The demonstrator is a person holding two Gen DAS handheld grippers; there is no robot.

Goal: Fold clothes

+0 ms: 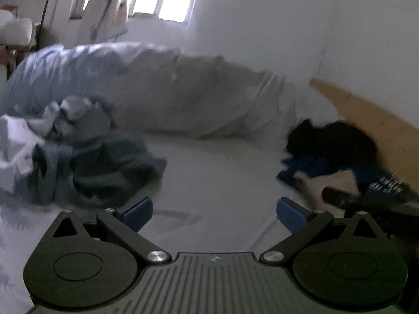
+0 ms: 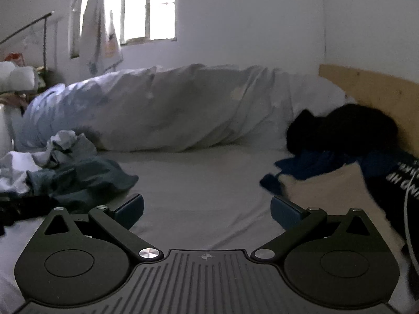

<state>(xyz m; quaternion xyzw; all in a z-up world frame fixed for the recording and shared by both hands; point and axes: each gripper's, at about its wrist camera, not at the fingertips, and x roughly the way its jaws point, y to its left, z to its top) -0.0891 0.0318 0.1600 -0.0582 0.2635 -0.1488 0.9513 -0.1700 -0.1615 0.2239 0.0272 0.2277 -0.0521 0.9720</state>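
On the bed sheet (image 1: 214,172) (image 2: 199,178) lie two heaps of clothes. At the left is a crumpled pile with a dark teal garment (image 1: 104,167) (image 2: 83,178), a grey piece (image 1: 76,115) (image 2: 68,141) and a white one (image 1: 15,146) (image 2: 13,167). At the right are a black garment (image 1: 337,138) (image 2: 348,128), a blue one (image 1: 311,167) (image 2: 314,164) and a dark printed one (image 2: 403,183). My left gripper (image 1: 214,216) is open over bare sheet, holding nothing. My right gripper (image 2: 207,209) is open too, empty, between the two heaps.
A rolled white duvet (image 1: 170,89) (image 2: 170,110) runs across the back of the bed. A wooden headboard (image 1: 371,120) (image 2: 366,89) stands at the right against the wall. A window (image 2: 146,7) and hanging cloth are behind; clutter sits at the far left.
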